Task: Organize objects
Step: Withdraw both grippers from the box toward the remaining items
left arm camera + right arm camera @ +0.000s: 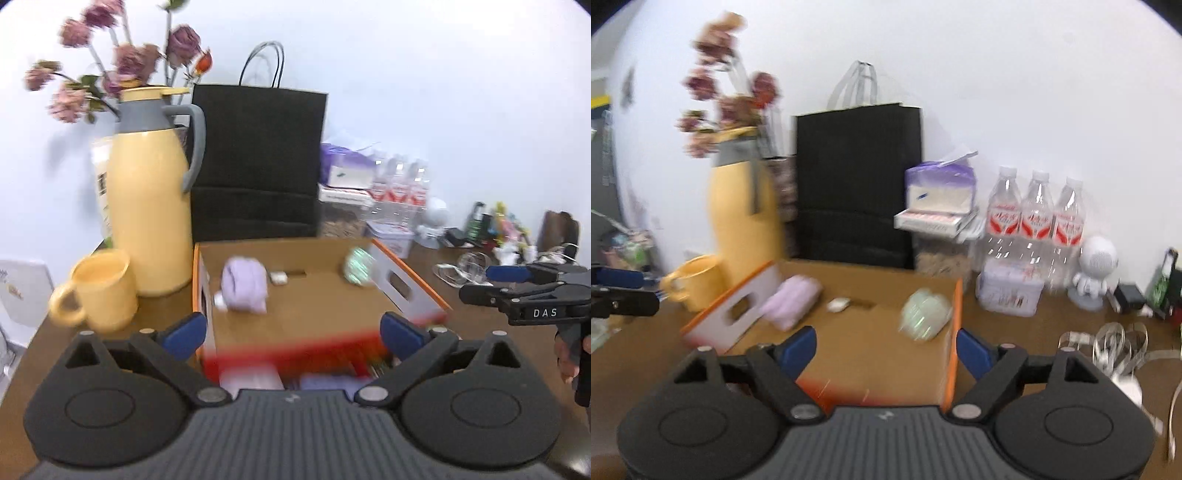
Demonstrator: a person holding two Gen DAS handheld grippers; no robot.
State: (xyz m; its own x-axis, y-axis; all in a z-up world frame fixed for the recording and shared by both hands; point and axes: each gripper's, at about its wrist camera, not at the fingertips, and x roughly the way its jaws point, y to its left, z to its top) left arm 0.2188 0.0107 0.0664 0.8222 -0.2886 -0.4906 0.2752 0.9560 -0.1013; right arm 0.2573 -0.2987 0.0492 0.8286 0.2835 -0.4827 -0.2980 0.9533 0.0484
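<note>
**Open tray between two released grippers**

Left to right on the tabletop (480, 325): a yellow mug (98, 291), a yellow jug (147, 206), then the cardboard tray (321, 295) before a black bag (258, 162). In the tray lie a lilac roll (245, 286), a small white case (277, 277) and a green ball (357, 271). The left hand-held gripper (293, 334) and right hand-held gripper (886, 349) both stand released, nothing between their pads. Three bottles (1036, 218) stand right.

**Two wrist views, one box**

Left wrist: close over the near end of the box (314, 295), tilted down, facing the wall; right gripper (517, 284) at right edge. Right wrist: close at the box's near right corner, same heading; left gripper (617, 291) at left edge. Shared: box, bag (258, 162), jug (151, 192), bottles (1036, 210).
</note>
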